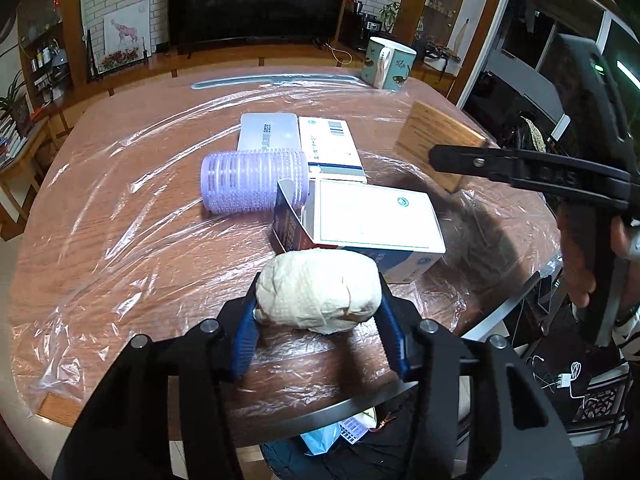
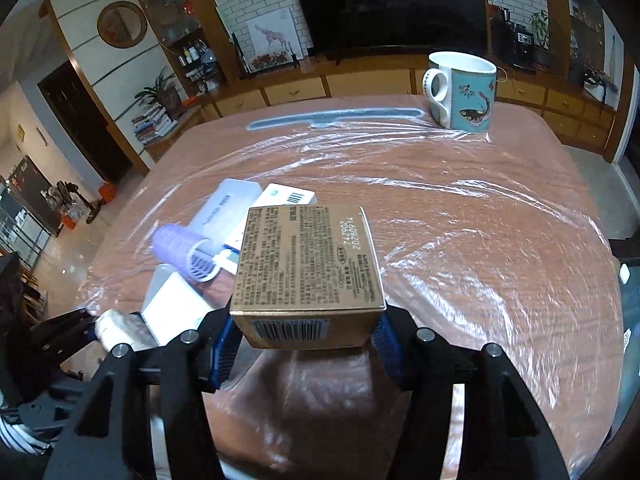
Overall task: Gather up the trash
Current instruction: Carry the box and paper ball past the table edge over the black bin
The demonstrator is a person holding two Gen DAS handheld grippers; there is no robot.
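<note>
My left gripper point(image 1: 318, 294) is shut on a crumpled white paper wad point(image 1: 318, 290) near the table's front edge. My right gripper point(image 2: 306, 330) is shut on a gold printed carton point(image 2: 308, 264), lifted off the table; the same carton point(image 1: 436, 140) shows at the right in the left wrist view, clamped in the black fingers point(image 1: 472, 160). On the table lie a purple ribbed roller point(image 1: 254, 180), an open white and blue box point(image 1: 368, 228), a flat white box with a barcode point(image 1: 330, 142) and a pale lilac case point(image 1: 268, 132).
The wooden table point(image 1: 120, 240) is covered in wrinkled clear plastic film. A teal patterned mug point(image 2: 460, 90) stands at the far right corner. A bin with trash in it point(image 1: 340, 436) sits below the front edge. A person's hand point(image 1: 580, 256) holds the right gripper.
</note>
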